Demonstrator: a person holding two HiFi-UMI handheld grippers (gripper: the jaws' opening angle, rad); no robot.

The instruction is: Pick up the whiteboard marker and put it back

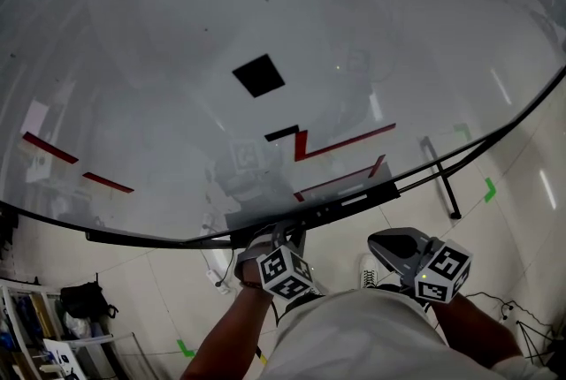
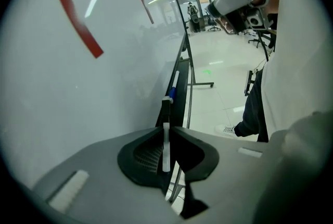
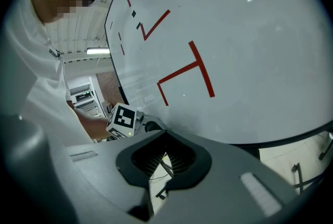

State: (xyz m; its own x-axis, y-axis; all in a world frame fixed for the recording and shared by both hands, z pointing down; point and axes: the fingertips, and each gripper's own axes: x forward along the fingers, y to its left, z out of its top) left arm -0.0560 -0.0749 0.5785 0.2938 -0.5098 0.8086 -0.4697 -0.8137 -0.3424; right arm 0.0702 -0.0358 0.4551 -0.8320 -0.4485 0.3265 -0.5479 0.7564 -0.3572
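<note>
**Marker pinched in the left jaws, low at the whiteboard's tray**

The whiteboard marker (image 2: 165, 151) shows only as a slim white barrel between the jaws of the left gripper (image 2: 167, 127), which are clenched on it. So little of it shows that calling it the marker is my judgement. It sits at the near, lower edge of the whiteboard (image 1: 371, 34), right at the tray (image 1: 329, 211).

It should be light and stiff, a smooth round plastic tube. It would likely swivel or slip if pinched near one end, and roll once let go. The best hold is across the middle of the barrel and clear of the cap, which could pull off.

Just past the jaw tips, farther right along the tray, a blue end (image 2: 171, 94) and a white length (image 2: 176, 78) lie in line. I cannot tell whether they are the far part of the held marker or a second one.

The count:
- **Markers:** one for certain, perhaps two.
- **Tray and whiteboard:** one of each; the head view shows three black patches and several red strokes on the board.
- **Grippers:** two. The right gripper (image 3: 164, 140) hangs to the right, off the board. Its jaws are drawn together on nothing, with only a sliver of floor showing between them.
</note>
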